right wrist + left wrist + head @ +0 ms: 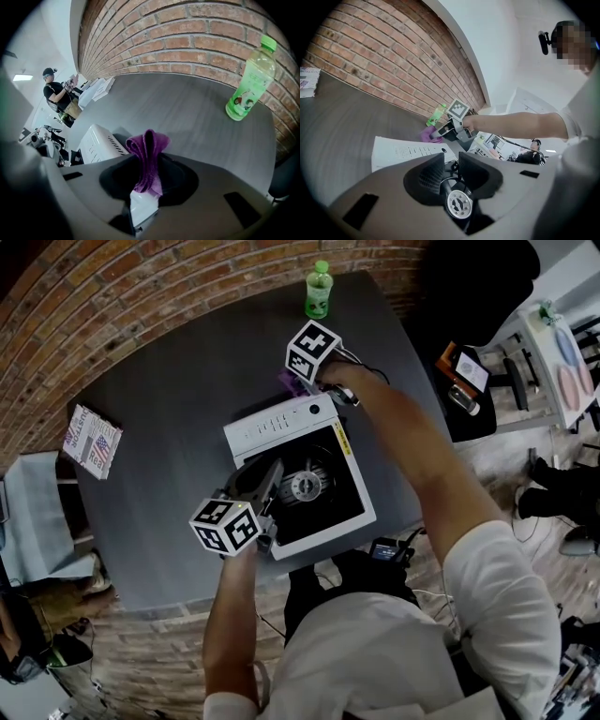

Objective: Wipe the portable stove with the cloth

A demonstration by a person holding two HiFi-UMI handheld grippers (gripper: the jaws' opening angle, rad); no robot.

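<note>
The white portable stove [281, 424] sits on the dark table, with its burner [303, 487] in a black well. My left gripper [273, 470] reaches over that well. In the left gripper view its jaws stand almost together around a thin black prong of the pan support [450, 177], just above the silver burner [459, 204]. My right gripper [298, 386] hovers at the stove's far corner, by the control panel [403, 152]. It is shut on a bunched purple cloth [147, 146], which pokes out past the jaws above the table, beside the stove [100, 142].
A green drink bottle [319, 289] stands at the table's far edge by the brick wall. A printed booklet [92, 441] lies at the table's left end. The dark table [178, 381] stretches left of the stove. A person [58, 93] stands far back in the room.
</note>
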